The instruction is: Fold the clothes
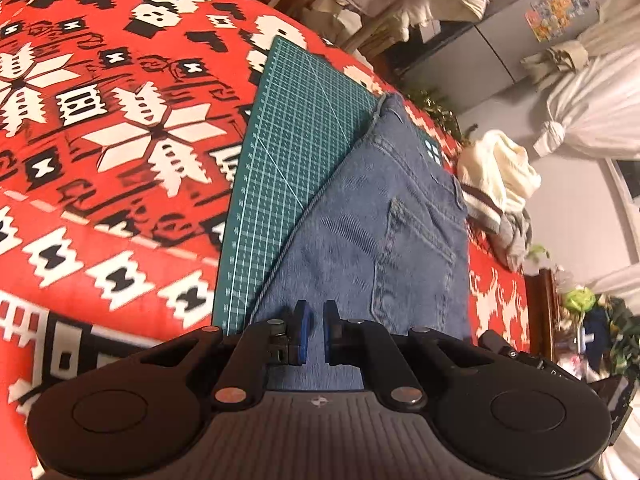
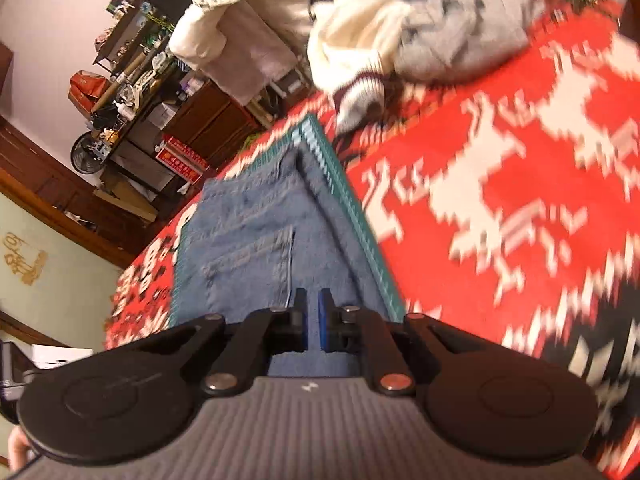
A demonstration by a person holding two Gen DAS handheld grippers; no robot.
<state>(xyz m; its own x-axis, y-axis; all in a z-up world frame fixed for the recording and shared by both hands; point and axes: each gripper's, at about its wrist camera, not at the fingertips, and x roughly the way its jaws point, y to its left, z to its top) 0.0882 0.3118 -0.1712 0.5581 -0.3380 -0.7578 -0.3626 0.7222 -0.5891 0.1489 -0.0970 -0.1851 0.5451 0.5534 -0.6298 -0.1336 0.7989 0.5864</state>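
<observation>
While jeans (image 1: 360, 220) lie flat on mat (image 1: 296, 128), keep left gripper (image 1: 316, 330) and right gripper (image 2: 313, 326), both slightly parted and empty, low over denim edges.

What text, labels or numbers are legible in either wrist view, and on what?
None can be quoted.
Red signs by the shelving: white characters, too small and blurred.
Gold wall mark: unreadable.
Colourful poster on the grey cabinet: print too small.
Green cutting mat: grid lines only, no readable numerals.
Jeans: no readable label.
</observation>
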